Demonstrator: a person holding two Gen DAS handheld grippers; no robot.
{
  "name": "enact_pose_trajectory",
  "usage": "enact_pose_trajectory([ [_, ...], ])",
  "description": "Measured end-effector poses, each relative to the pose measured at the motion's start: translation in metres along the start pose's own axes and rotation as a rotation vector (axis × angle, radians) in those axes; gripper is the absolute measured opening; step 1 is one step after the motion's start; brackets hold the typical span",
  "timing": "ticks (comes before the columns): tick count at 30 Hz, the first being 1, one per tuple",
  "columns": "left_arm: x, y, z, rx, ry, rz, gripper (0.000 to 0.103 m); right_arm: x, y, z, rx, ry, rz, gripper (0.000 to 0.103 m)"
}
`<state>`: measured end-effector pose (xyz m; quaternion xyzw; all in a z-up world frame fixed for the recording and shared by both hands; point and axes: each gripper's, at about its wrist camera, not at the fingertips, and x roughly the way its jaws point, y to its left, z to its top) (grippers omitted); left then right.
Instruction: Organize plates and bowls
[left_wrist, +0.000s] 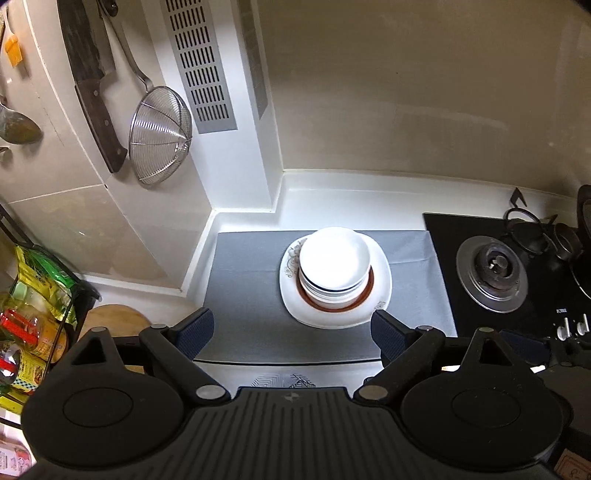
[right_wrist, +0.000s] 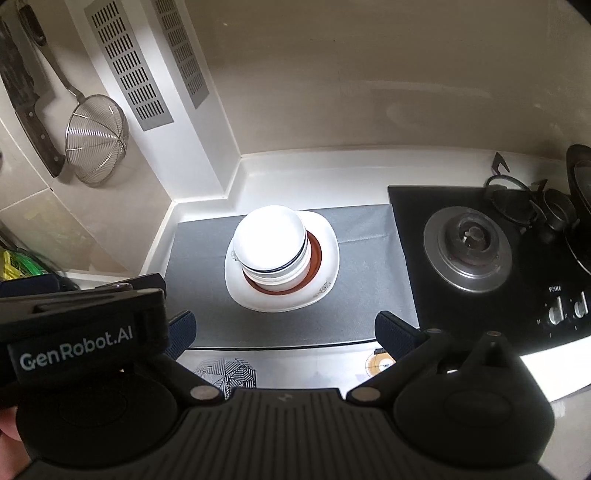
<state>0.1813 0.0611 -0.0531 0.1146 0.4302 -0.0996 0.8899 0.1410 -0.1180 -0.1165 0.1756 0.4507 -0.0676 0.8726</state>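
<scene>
Right now, in the left wrist view, the left gripper (left_wrist: 291, 332) is hovering with its jaws spread wide and nothing between them, above the near edge of a grey mat (left_wrist: 243, 295) that is lying on the white counter (left_wrist: 332, 192). On the mat a stack of white bowls (left_wrist: 334, 266) is sitting inside a brown-rimmed dish (left_wrist: 365, 295), which in turn is resting on a large white plate (left_wrist: 295, 302) with a printed pattern near its rim. The stack is lying just beyond the fingertips, roughly centred between them and not touching either one. To the right of the mat a black gas hob (left_wrist: 491, 269) is showing a round burner. On the tiled wall to the left a wire strainer (left_wrist: 159, 136) and a cleaver (left_wrist: 92, 81) are hanging side by side, and a rack with yellow packets (left_wrist: 40, 266) is standing at the far left.

Turning to the right wrist view, the right gripper (right_wrist: 284, 332) is likewise hanging wide open and empty over the mat's (right_wrist: 362, 280) near edge. The same stack of bowls (right_wrist: 271, 243) is sitting on its plate (right_wrist: 321, 266) ahead of the fingers, slightly left of centre and clear of both. The left gripper's body, marked GenRobot.AI (right_wrist: 74, 347), is filling the lower left corner just beside the right one. The hob (right_wrist: 469, 247) is lying to the right, its knobs (right_wrist: 557, 314) near the counter's front edge.
</scene>
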Motion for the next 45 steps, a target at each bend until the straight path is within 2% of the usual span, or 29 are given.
enact_pose_trajectory([
  [10, -0.004, -0.001, -0.007, 0.013, 0.002, -0.032, 0.094, -0.006, -0.004, -0.010, 0.025, 0.009, -0.009, 0.103],
  [16, -0.007, -0.001, -0.009, 0.034, -0.005, -0.030, 0.094, -0.010, -0.002, -0.014, 0.020, -0.001, -0.009, 0.103],
  [45, 0.000, 0.013, -0.012, 0.014, 0.015, -0.040, 0.099, -0.005, 0.011, -0.015, -0.010, 0.013, -0.017, 0.103],
])
